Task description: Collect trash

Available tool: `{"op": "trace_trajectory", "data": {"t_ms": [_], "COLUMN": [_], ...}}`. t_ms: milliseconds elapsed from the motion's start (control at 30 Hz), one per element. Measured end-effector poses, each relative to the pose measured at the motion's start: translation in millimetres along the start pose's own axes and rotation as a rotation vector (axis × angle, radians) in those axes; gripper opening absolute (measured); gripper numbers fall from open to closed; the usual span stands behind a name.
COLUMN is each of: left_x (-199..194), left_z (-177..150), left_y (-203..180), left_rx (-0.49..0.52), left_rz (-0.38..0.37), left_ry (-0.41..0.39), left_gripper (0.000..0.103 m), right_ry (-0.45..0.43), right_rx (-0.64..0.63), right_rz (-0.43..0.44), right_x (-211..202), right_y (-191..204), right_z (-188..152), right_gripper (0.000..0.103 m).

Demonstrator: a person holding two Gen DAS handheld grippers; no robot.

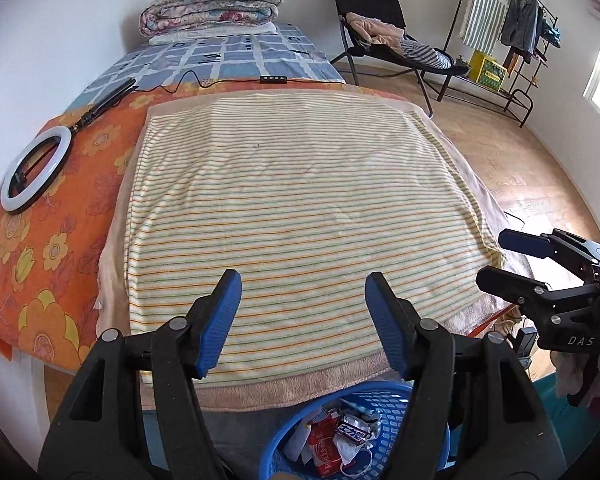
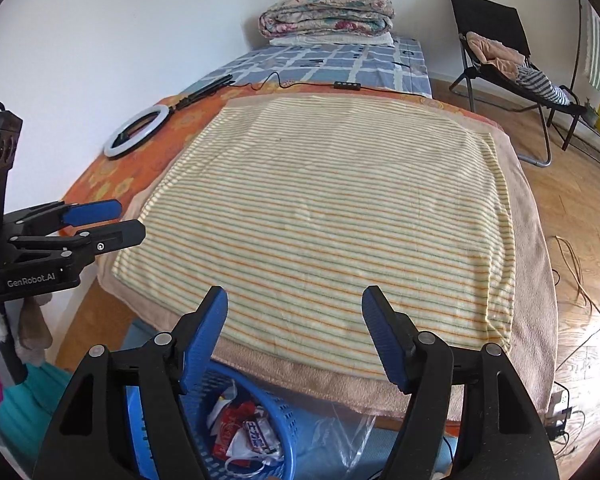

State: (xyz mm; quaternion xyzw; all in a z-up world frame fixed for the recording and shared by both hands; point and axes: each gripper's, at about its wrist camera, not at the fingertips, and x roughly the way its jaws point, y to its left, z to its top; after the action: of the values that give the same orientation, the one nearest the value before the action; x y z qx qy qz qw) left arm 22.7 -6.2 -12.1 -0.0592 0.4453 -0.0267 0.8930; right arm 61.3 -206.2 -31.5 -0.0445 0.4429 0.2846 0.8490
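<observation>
A blue plastic basket (image 1: 396,394) stands on the floor at the foot of the bed and holds several wrappers (image 1: 340,436), red and white. It also shows in the right wrist view (image 2: 276,412) with the wrappers (image 2: 248,428) inside. My left gripper (image 1: 302,280) is open and empty, above the basket and the near edge of the striped blanket (image 1: 292,208). My right gripper (image 2: 294,296) is open and empty, just right of the left one; it shows in the left wrist view (image 1: 496,256). The left gripper shows in the right wrist view (image 2: 128,220).
The striped blanket (image 2: 332,216) covers the bed's near half. A ring light (image 1: 34,168) with cable lies on the orange sheet. Folded quilts (image 1: 212,8) sit at the head. A black chair (image 1: 380,28) and clothes rack (image 1: 516,32) stand right. A clear plastic bag (image 2: 348,432) lies on the floor.
</observation>
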Motion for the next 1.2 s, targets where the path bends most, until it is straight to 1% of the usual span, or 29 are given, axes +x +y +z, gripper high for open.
{"op": "trace_trajectory", "data": {"t_ms": [33,200,267,467,600,767,1000,1033,1133,1200], "left_x": [0,-4,-6,-9,-10,-11,-11,-11,-11,-13], "left_z": [3,12,13,16,15,15,13,13,13,12], "left_y": [1,-3,-4,-2,-3,-5,-4,-3,-2,-2], "left_rx": [-0.005,-0.001,-0.001,-0.025,-0.035,-0.030,-0.044,-0.047,-0.052,-0.054], "left_rz": [-0.007,-0.012,-0.015,-0.036,-0.051,-0.047,-0.020,-0.015,-0.015,-0.016], "left_ry": [-0.007,-0.039,-0.047,-0.058,-0.057,-0.061,-0.059,-0.055,-0.057,-0.066], "left_gripper": [0.073,0.075,0.081,0.082,0.082,0.082,0.082,0.083,0.091,0.091], "right_ry": [-0.009,-0.051,-0.053,-0.074,-0.072,-0.076,-0.086,-0.086,-0.085,-0.087], "right_rx": [-0.001,0.005,0.015,0.020,0.039,0.030,0.028,0.029,0.034,0.031], "right_rz": [0.002,0.024,0.042,0.048,0.064,0.066,0.063,0.065,0.065,0.061], "right_x": [0,2,3,2,2,0,-3,-3,-3,-4], "right_y": [-1,-6,-6,-7,-9,-5,-4,-4,-4,-3], "right_z": [4,13,16,20,20,18,17,17,18,18], "right_gripper": [0.069,0.070,0.070,0.070,0.076,0.077,0.077,0.078,0.078,0.078]}}
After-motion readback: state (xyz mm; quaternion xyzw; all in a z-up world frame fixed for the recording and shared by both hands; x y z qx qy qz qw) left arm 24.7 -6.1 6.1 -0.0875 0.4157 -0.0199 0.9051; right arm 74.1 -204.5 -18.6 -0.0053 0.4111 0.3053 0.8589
